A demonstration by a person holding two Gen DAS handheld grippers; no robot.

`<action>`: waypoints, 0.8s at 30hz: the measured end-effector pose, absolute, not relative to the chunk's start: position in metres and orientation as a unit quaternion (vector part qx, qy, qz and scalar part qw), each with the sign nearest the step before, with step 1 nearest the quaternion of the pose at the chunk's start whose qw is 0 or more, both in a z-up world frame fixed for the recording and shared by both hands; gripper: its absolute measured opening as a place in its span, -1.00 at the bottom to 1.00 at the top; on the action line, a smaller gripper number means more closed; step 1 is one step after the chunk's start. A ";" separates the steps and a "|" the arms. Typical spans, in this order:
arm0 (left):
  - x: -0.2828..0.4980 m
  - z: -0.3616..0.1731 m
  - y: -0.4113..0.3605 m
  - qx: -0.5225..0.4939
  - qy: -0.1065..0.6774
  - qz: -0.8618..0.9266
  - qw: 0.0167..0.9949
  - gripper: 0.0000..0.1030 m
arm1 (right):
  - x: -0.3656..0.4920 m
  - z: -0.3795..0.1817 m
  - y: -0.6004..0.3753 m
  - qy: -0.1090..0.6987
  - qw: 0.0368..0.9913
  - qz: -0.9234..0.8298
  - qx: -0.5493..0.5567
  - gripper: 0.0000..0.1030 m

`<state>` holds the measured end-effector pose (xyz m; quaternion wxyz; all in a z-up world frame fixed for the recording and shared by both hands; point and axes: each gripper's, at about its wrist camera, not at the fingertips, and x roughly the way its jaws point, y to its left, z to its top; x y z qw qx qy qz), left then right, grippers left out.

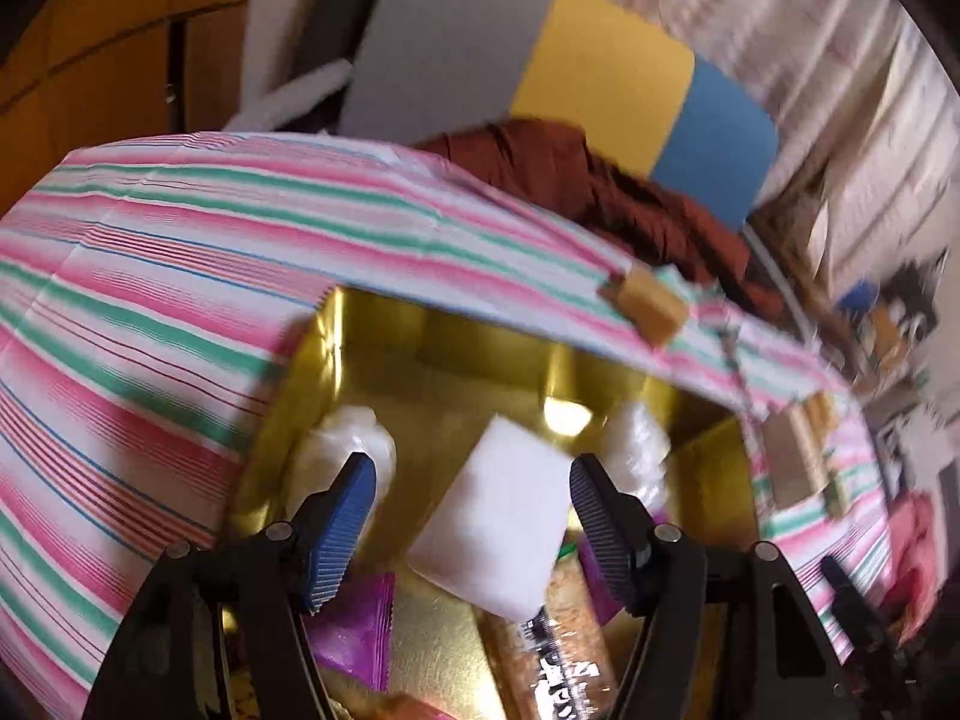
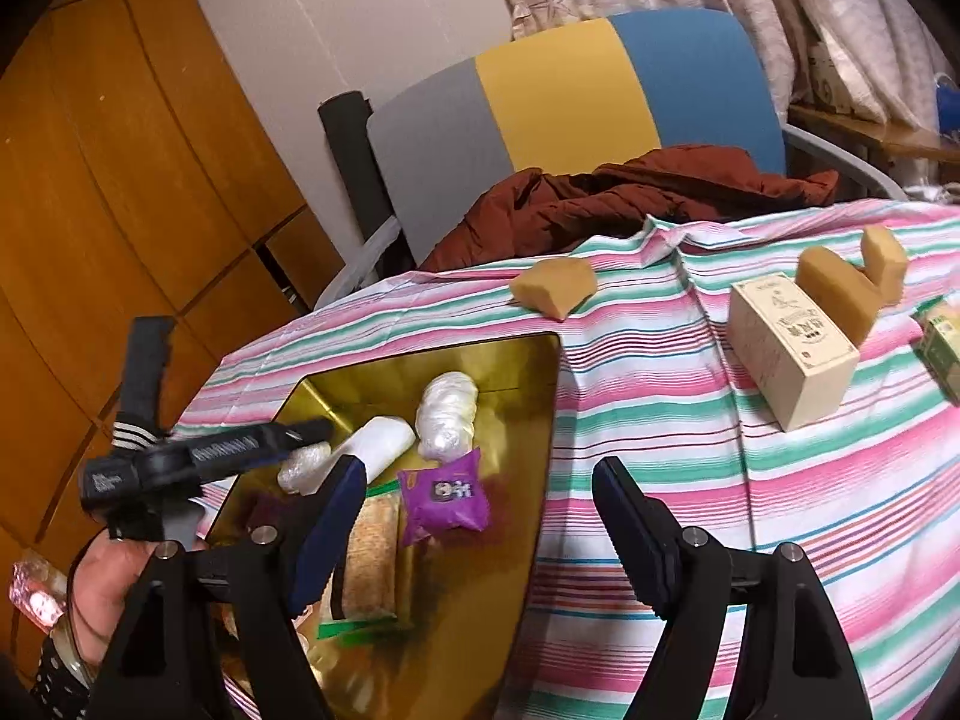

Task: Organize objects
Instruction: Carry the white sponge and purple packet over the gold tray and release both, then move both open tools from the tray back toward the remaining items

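A gold tin box (image 2: 528,372) lies open on the striped tablecloth (image 2: 660,450). In it lie a white block (image 1: 498,510), two clear-wrapped white bundles (image 2: 447,414), a purple packet (image 2: 444,498) and a long cracker pack (image 2: 372,552). My left gripper (image 1: 474,480) is open just above the box, its fingers either side of the white block without touching it; it also shows in the right wrist view (image 2: 300,432). My right gripper (image 2: 480,492) is open and empty over the box's right edge.
Tan sponge-like blocks (image 2: 555,285) and a cream carton (image 2: 786,354) stand on the cloth to the right, with a green box (image 2: 945,348) at the edge. A chair (image 2: 570,102) with a brown jacket (image 2: 630,198) stands behind the table. Wooden cabinets are on the left.
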<state>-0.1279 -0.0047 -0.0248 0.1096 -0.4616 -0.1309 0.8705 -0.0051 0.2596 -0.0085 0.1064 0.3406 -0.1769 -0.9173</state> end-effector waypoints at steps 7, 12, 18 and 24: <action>-0.109 -0.007 -0.018 -0.423 -0.176 0.884 0.091 0.36 | -0.003 -0.012 0.271 -0.192 0.096 -0.915 0.341 0.53; -0.093 -0.009 0.000 -0.428 -0.167 0.879 0.128 0.40 | 0.000 -0.017 0.278 -0.197 0.088 -0.913 0.346 0.53; -0.076 -0.012 0.040 -0.442 -0.129 0.867 0.189 0.46 | 0.004 -0.020 0.295 -0.201 0.070 -0.914 0.346 0.53; -0.062 -0.007 0.072 -0.445 -0.105 0.861 0.224 0.52 | 0.012 -0.023 0.319 -0.208 0.044 -0.915 0.343 0.53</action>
